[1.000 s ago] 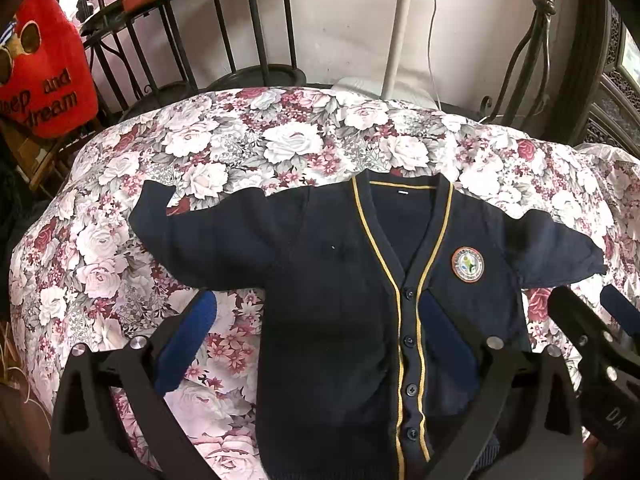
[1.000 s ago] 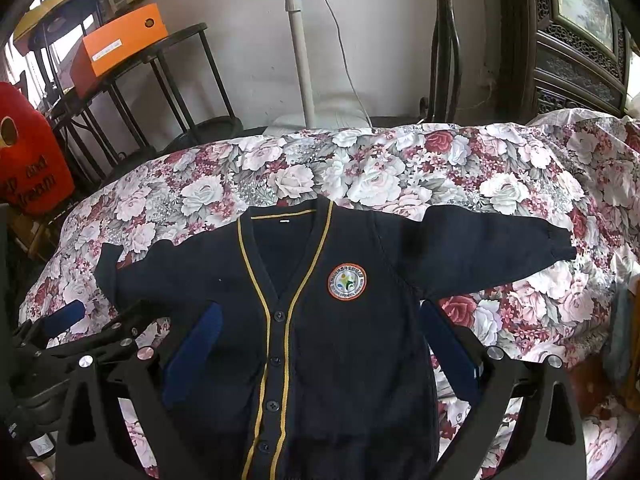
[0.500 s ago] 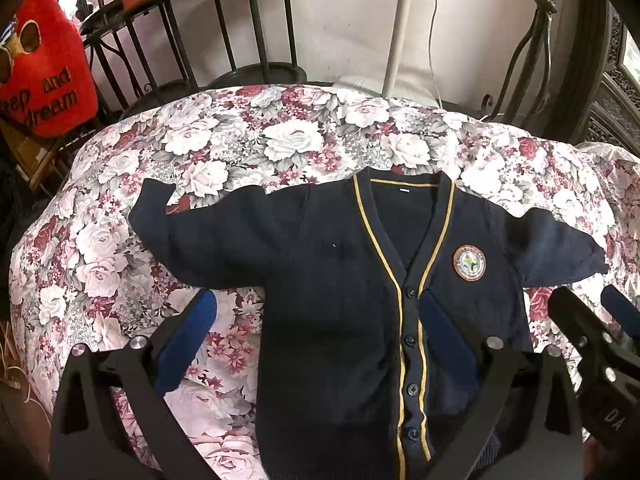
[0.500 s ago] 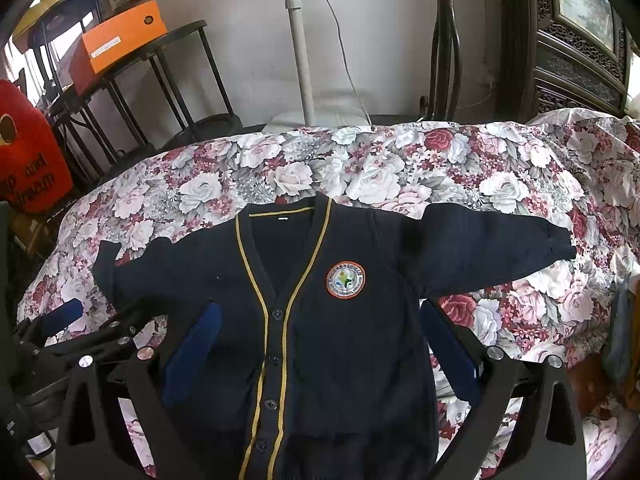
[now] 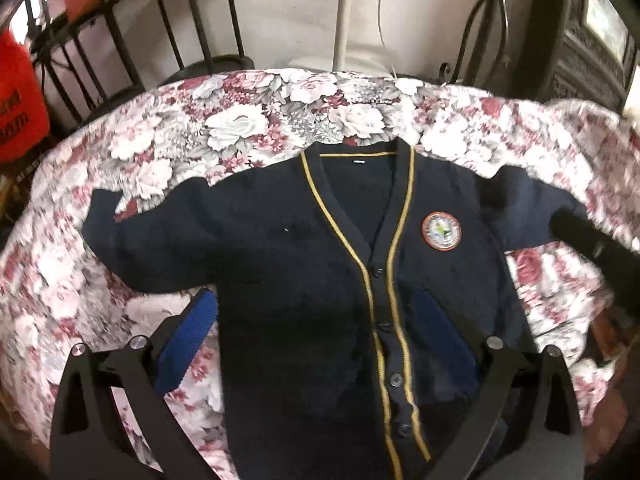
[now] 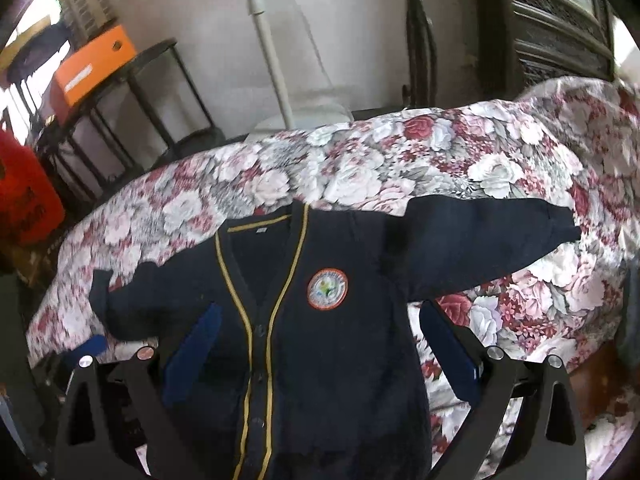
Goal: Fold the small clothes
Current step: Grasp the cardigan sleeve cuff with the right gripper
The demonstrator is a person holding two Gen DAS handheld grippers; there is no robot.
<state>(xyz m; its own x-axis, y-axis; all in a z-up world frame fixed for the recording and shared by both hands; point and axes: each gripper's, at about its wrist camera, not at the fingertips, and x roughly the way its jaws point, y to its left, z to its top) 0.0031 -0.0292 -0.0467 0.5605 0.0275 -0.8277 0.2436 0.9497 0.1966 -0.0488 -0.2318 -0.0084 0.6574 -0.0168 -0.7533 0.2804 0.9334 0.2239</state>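
Both hand-held grippers (image 5: 316,330) (image 6: 320,344) gape above a flat, buttoned navy cardigan (image 5: 320,280).

Navy cardigan (image 5: 304,280), gold-trimmed, badge, buttoned, flat face-up, sleeves spread.

The cardigan's (image 5: 304,280) hem runs off the bottom edge in both views. In the left view, a blurred dark shape (image 5: 600,252) covers the end of one sleeve (image 5: 528,216). The badge's (image 6: 328,289) lettering is too small to read. The red cushion (image 5: 18,108) is cut by the left edge, its words partly lost.
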